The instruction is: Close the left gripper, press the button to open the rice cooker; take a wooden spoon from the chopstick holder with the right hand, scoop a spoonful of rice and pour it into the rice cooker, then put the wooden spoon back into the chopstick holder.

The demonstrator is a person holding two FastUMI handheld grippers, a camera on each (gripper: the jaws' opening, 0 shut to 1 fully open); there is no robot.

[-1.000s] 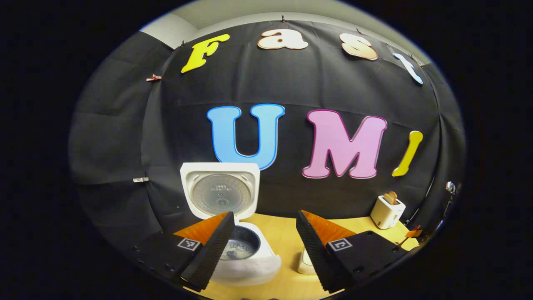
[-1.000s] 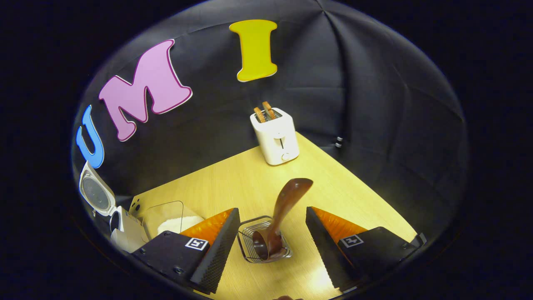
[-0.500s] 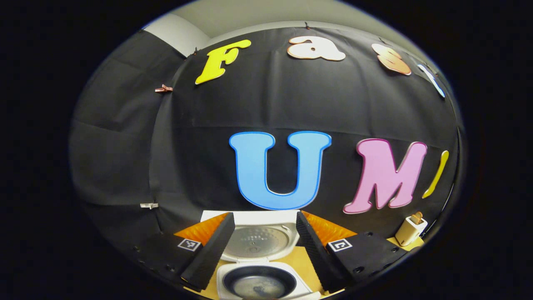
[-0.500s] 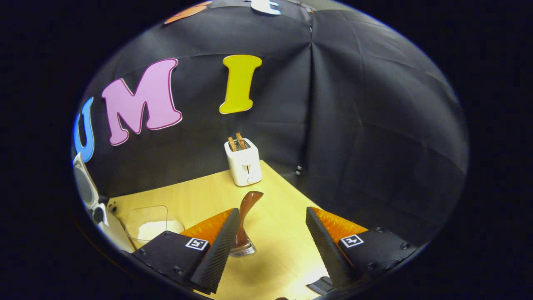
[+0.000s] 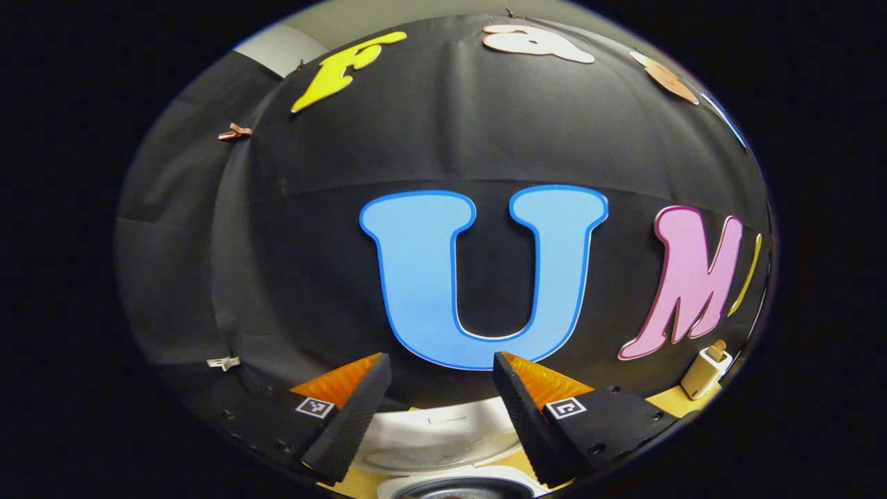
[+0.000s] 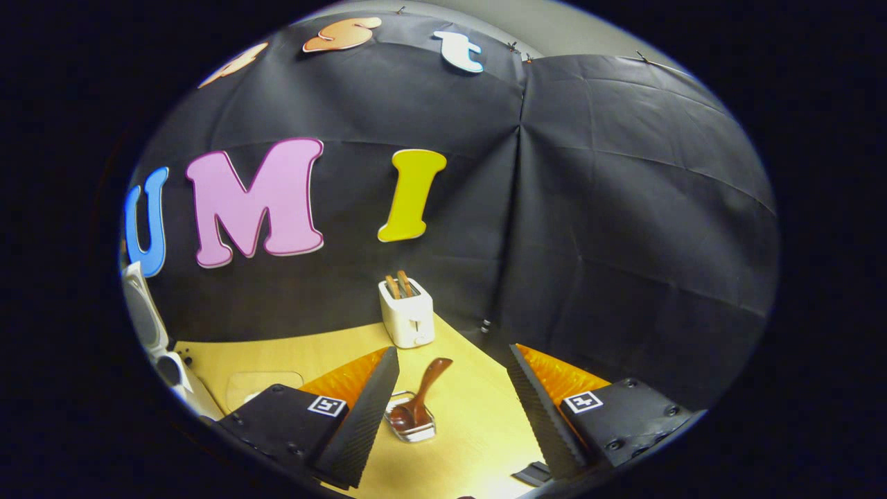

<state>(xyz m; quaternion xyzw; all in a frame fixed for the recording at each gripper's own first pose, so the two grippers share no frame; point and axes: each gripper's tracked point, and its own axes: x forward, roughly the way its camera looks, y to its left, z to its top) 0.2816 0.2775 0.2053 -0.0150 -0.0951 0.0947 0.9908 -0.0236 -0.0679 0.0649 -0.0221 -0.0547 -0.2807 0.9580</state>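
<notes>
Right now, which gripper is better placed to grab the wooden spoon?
Right. The right gripper is open facing the wooden spoon in its chopstick holder; the left gripper faces the rice cooker.

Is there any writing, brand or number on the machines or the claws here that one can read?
No words or numbers can be read.
left claw: a black-and-white square marker on each finger, a pattern, no letters.
right claw: the same kind of pattern on each finger.
rice cooker lid: a faint mark, too blurred to read.
toaster: too small to tell.
</notes>
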